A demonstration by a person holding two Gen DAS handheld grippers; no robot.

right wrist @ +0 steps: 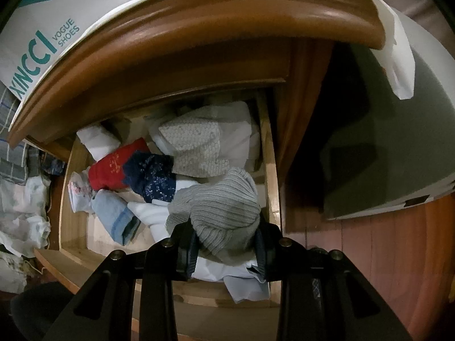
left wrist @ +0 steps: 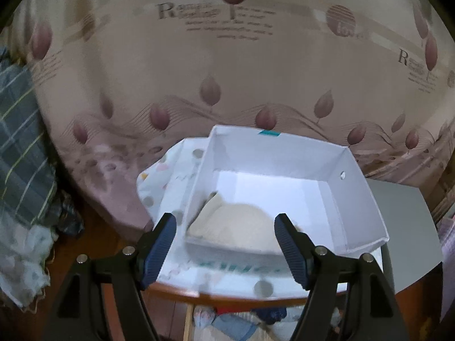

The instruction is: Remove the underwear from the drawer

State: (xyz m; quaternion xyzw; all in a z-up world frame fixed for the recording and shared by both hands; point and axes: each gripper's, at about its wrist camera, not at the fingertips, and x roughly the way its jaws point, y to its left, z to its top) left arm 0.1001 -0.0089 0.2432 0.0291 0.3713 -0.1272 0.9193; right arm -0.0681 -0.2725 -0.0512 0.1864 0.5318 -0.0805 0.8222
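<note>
Right wrist view: right hand-held gripper (right wrist: 226, 251) clamped on a grey ribbed knit garment (right wrist: 220, 213), just above the open wooden drawer (right wrist: 271, 176). Drawer packed with folded underwear: red piece (right wrist: 109, 164), navy patterned piece (right wrist: 153, 174), light blue piece (right wrist: 113, 213), white honeycomb-print piece (right wrist: 196, 147). Left wrist view: left hand-held gripper (left wrist: 224, 251) jaws apart, nothing between them, above a white cardboard shoebox (left wrist: 366, 204) on the worktop (left wrist: 227, 298); a beige folded garment (left wrist: 236, 224) lies inside the box.
</note>
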